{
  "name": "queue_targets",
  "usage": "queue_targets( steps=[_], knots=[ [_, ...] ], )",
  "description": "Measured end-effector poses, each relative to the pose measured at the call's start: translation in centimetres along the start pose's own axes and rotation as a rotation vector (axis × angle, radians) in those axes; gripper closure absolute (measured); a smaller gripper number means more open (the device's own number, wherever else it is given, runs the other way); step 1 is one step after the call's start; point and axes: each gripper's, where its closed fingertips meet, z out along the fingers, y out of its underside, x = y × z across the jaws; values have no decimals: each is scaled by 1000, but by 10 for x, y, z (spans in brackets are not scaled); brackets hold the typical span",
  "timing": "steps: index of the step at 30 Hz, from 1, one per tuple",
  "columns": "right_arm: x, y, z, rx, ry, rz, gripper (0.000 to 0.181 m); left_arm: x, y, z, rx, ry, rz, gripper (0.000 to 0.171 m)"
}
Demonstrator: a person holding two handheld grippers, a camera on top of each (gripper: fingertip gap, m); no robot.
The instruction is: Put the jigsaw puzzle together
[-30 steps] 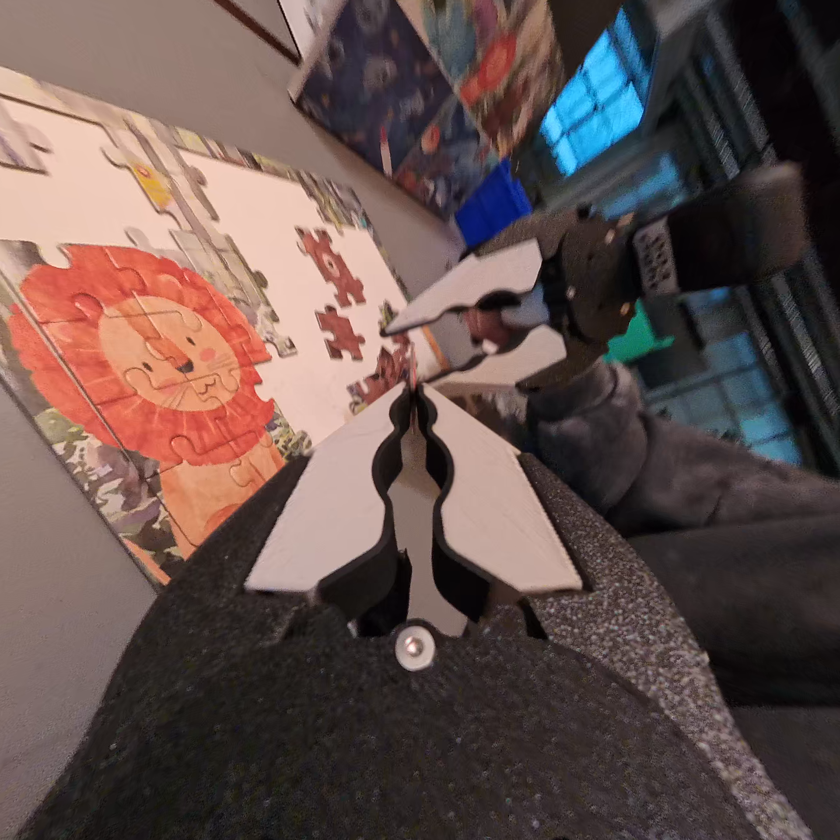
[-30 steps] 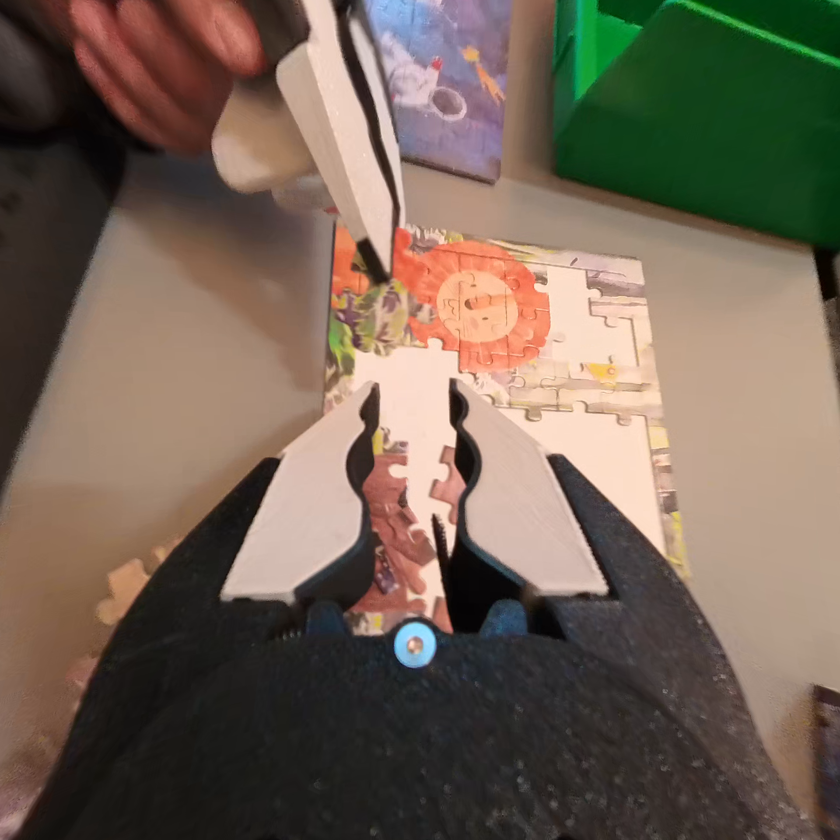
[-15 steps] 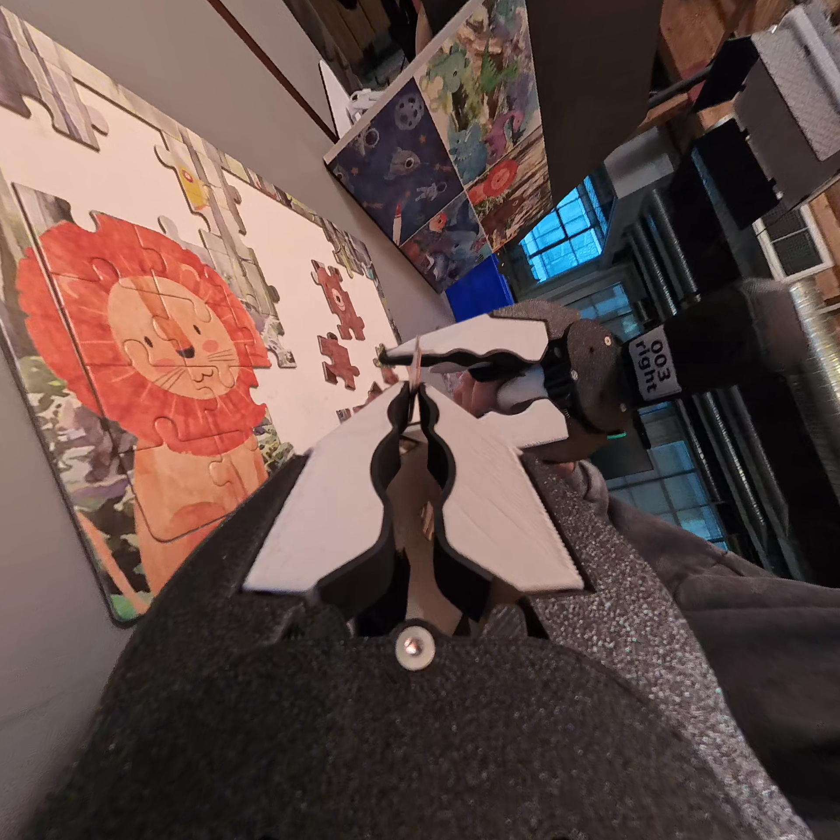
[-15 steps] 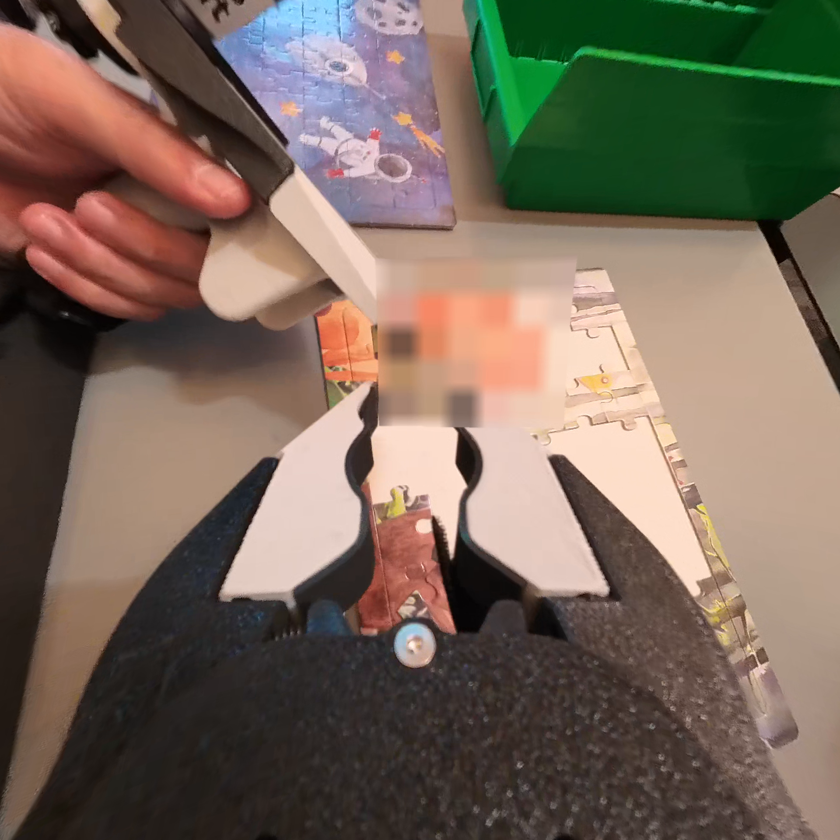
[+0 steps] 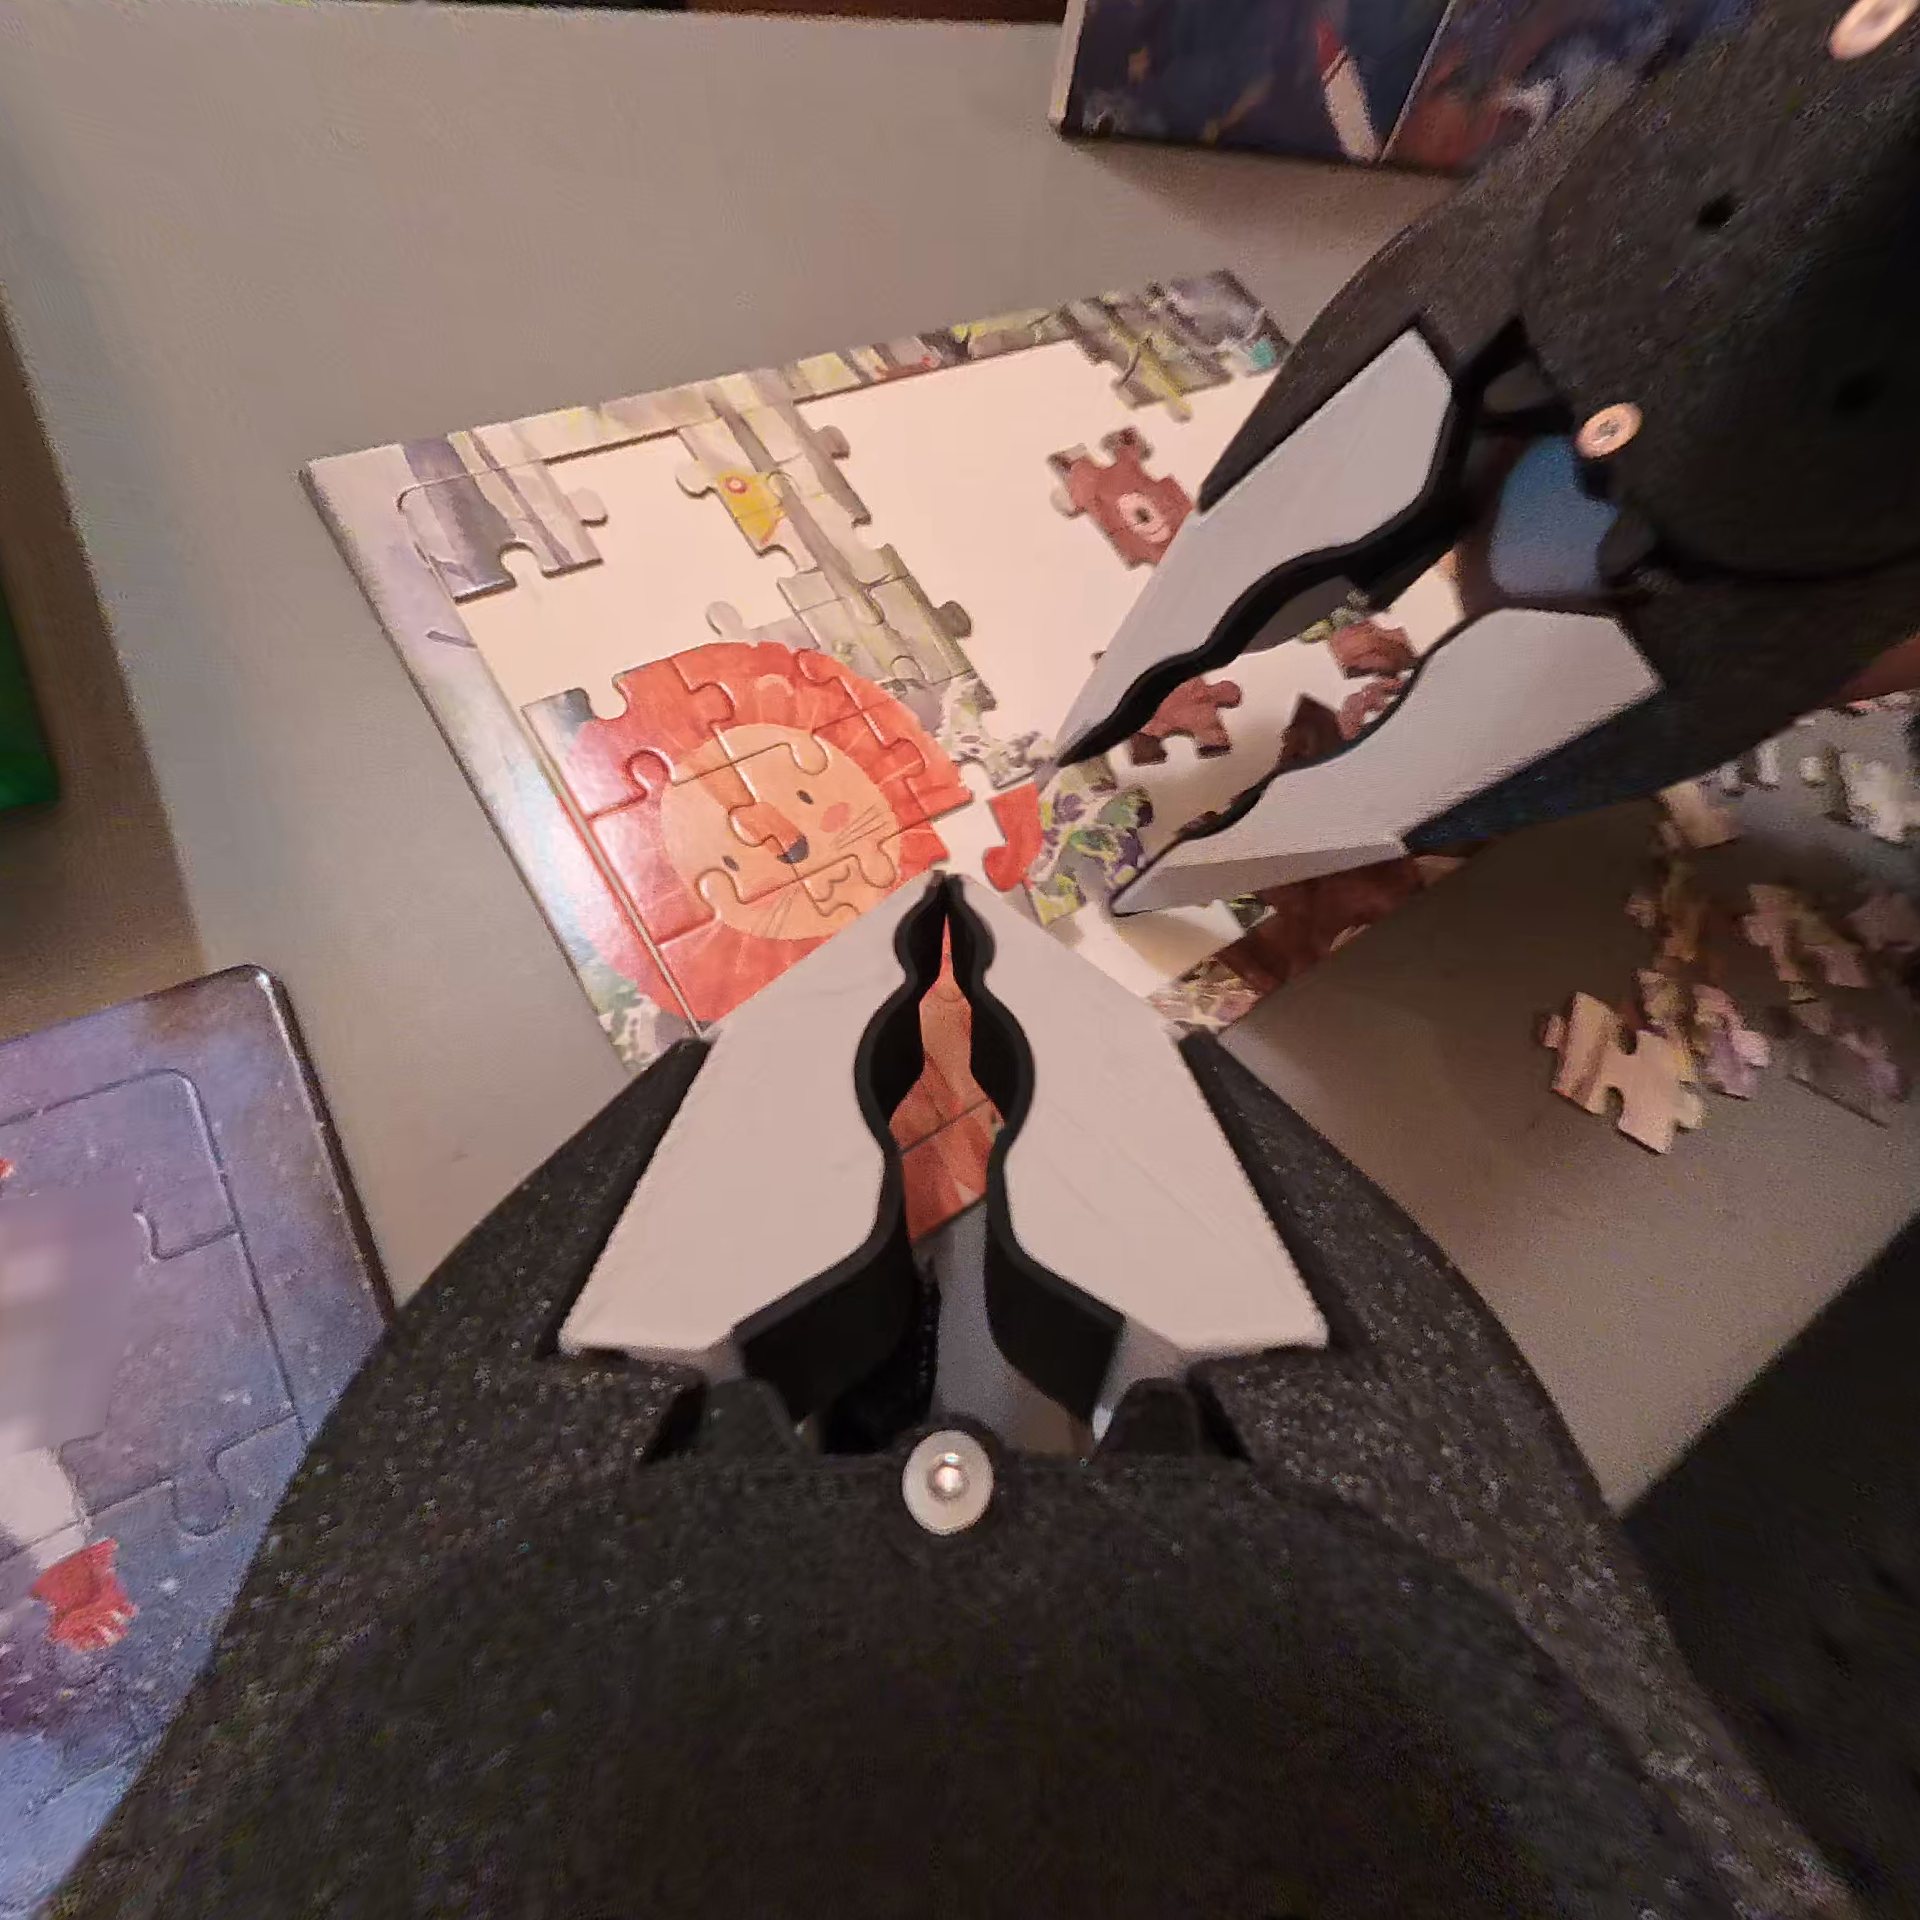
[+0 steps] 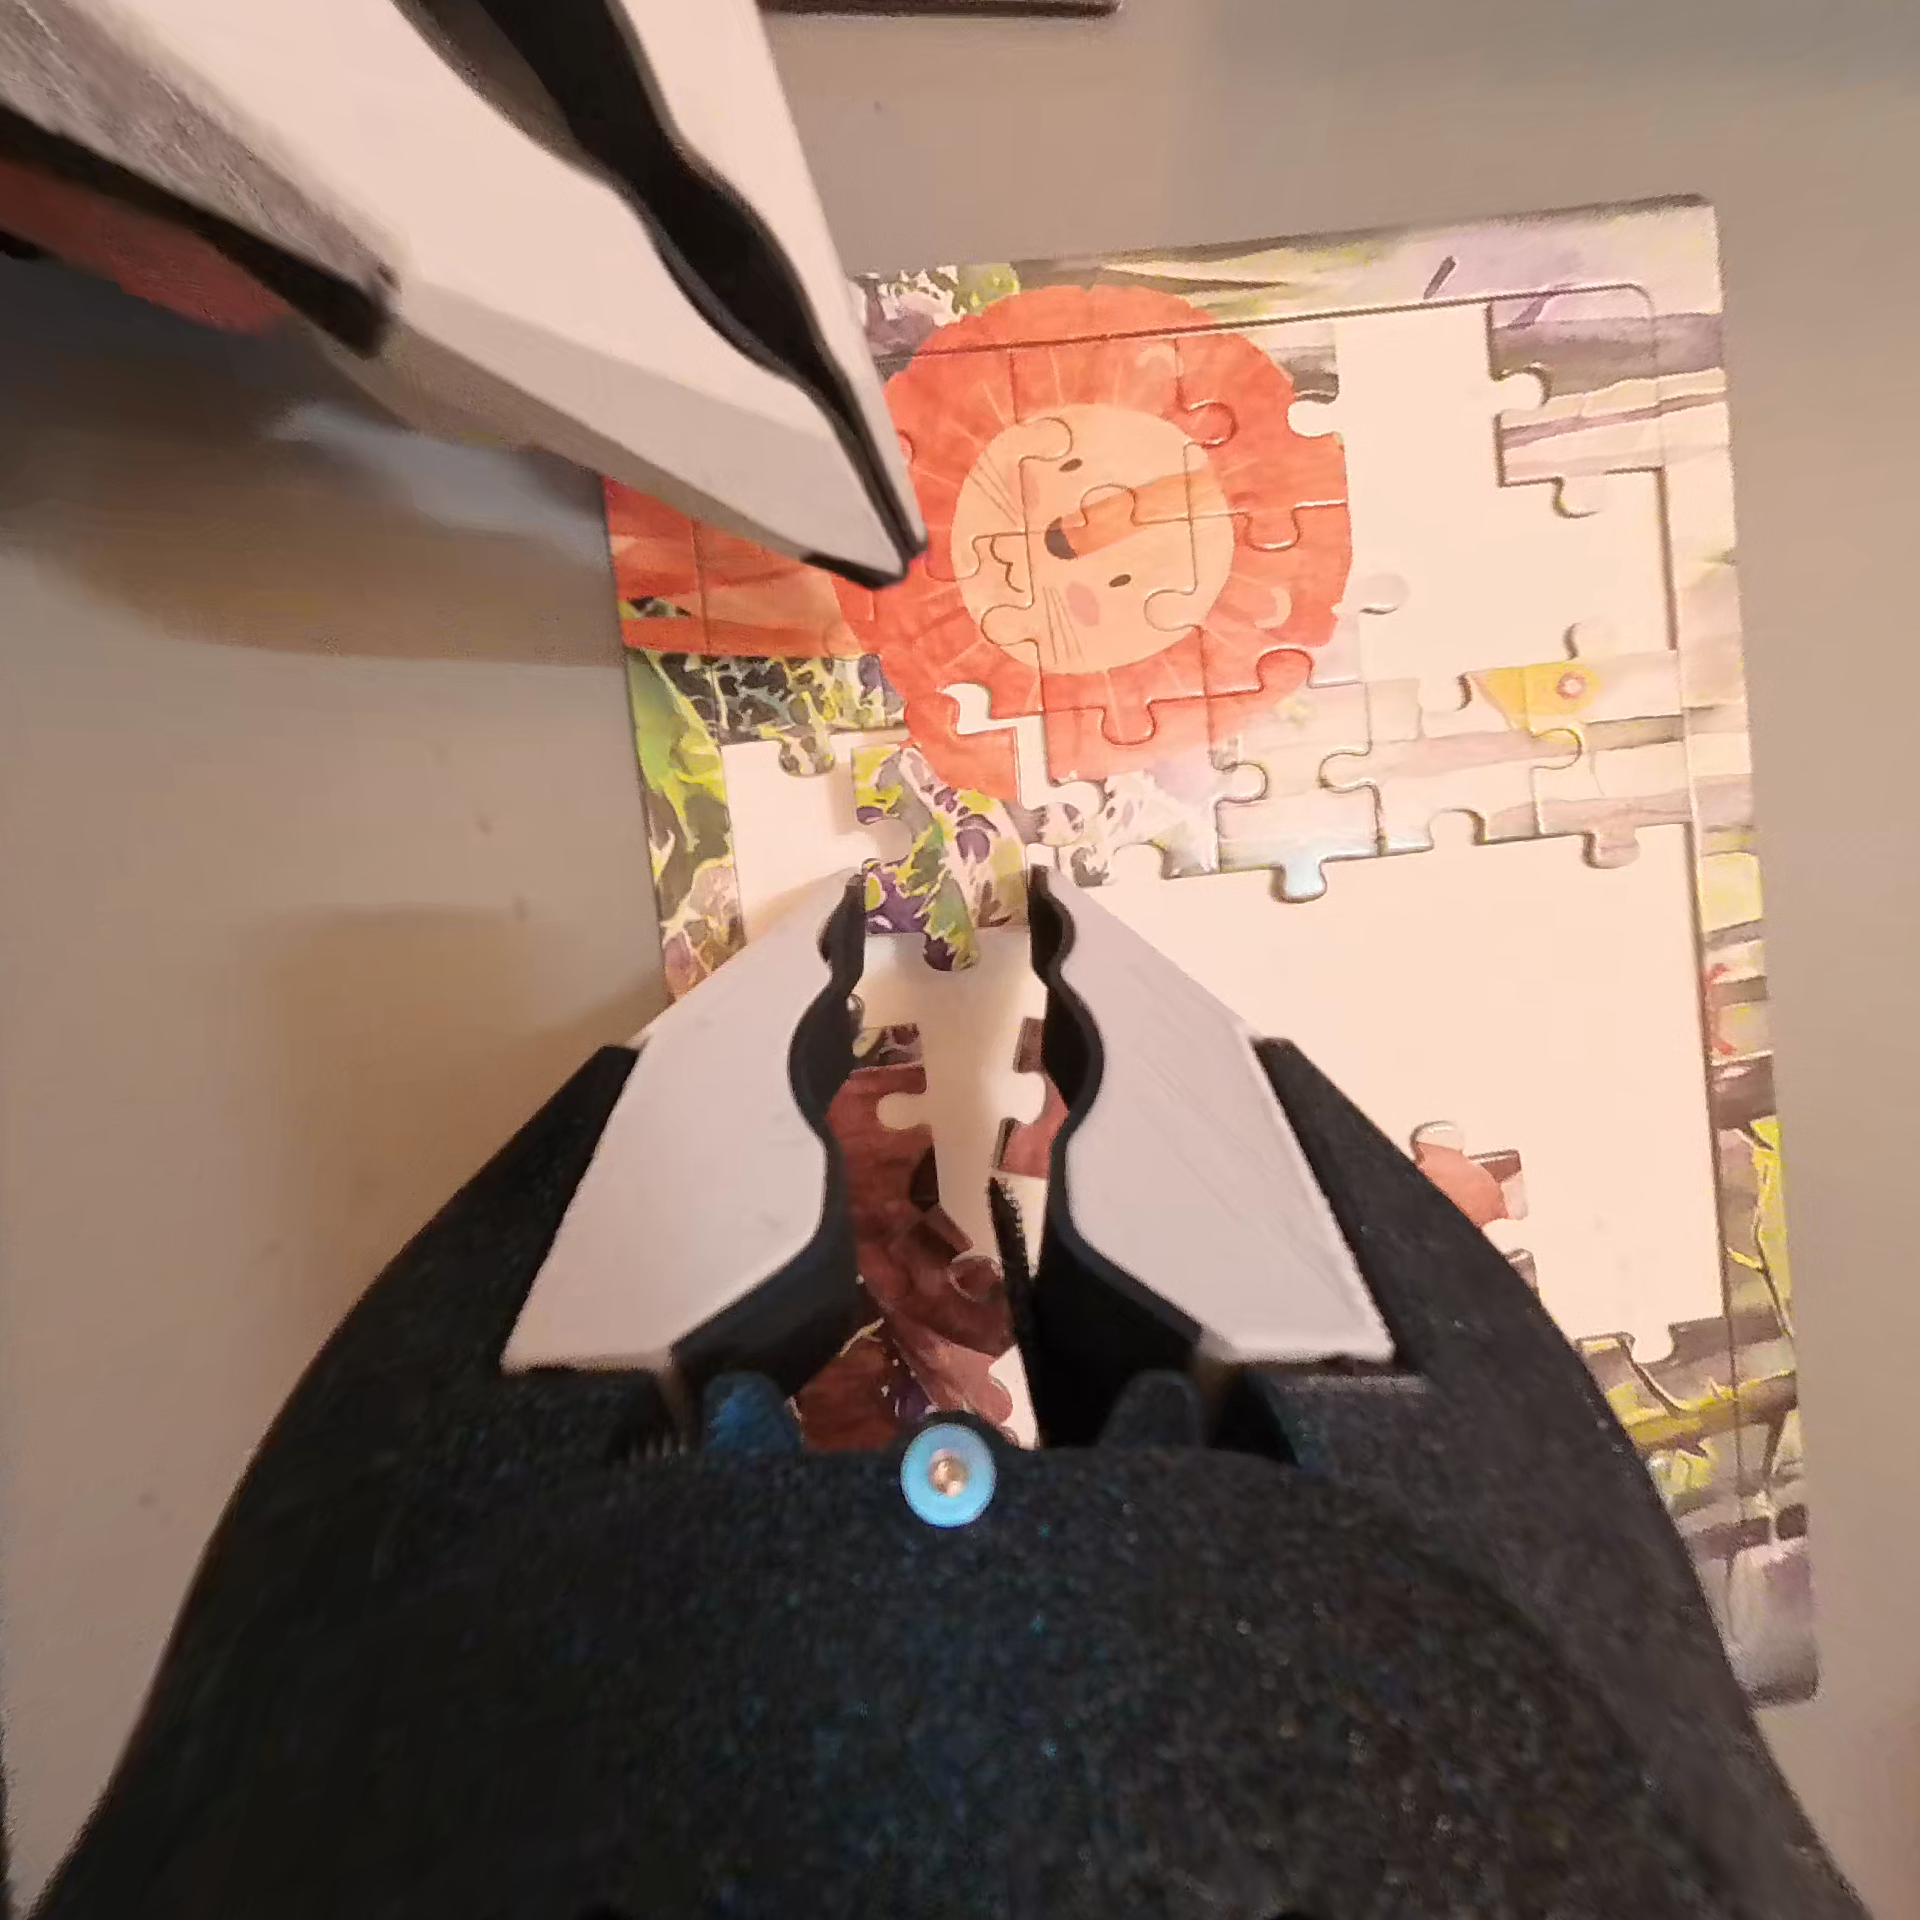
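Observation:
The lion jigsaw board point(image 5: 987, 468) lies flat on the grey table, partly filled; it also shows in the right wrist view point(image 6: 1351, 1039). The orange lion head point(image 5: 790, 800) is put together. My left gripper point(image 5: 945, 883) is shut just above the lion's chin, with no piece showing in it; in the right wrist view point(image 6: 894, 561) its tip hangs at the mane's edge. My right gripper point(image 6: 945, 883) is open, and its fingertips straddle a green and purple piece point(image 6: 935, 852) lying on the board beside the mane. That piece point(image 5: 1091, 831) also shows between the right gripper's tips point(image 5: 1089, 826).
Loose brown pieces point(image 5: 1127, 504) lie on the bare white part of the board point(image 6: 1475, 1184). A heap of face-down pieces point(image 5: 1662, 1039) sits on the table at the right. A dark space puzzle point(image 5: 156, 1299) lies at the lower left, a puzzle box point(image 5: 1247, 73) at the back. My hands' fingertips stand some 5 cm from each other.
My left gripper came down from mid-air, where it pinched a piece edge-on, to the lion. The green and purple piece now lies on the board between my right fingertips.

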Motion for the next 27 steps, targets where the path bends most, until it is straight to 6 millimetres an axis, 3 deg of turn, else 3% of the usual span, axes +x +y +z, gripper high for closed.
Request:
queue_targets(
  steps=[7,9,13,16,21,27],
  knots=[
    [0,-11,2,-54,-127,83,148,-3,1,15,-55,-38,59,171],
    [0,-6,2,-85,-136,80,148,-2,4,18,-76,-43,74,171],
    [0,-6,-8,-27,-141,104,142,-1,9,19,-93,-54,101,171],
    [-6,-8,-15,31,-113,20,154,3,12,14,-100,-47,136,171],
    [-12,-15,-8,76,-84,6,181,5,15,17,-111,-33,140,171],
    [-16,-19,2,101,-88,8,181,7,16,27,-131,-15,138,171]
  ],
)
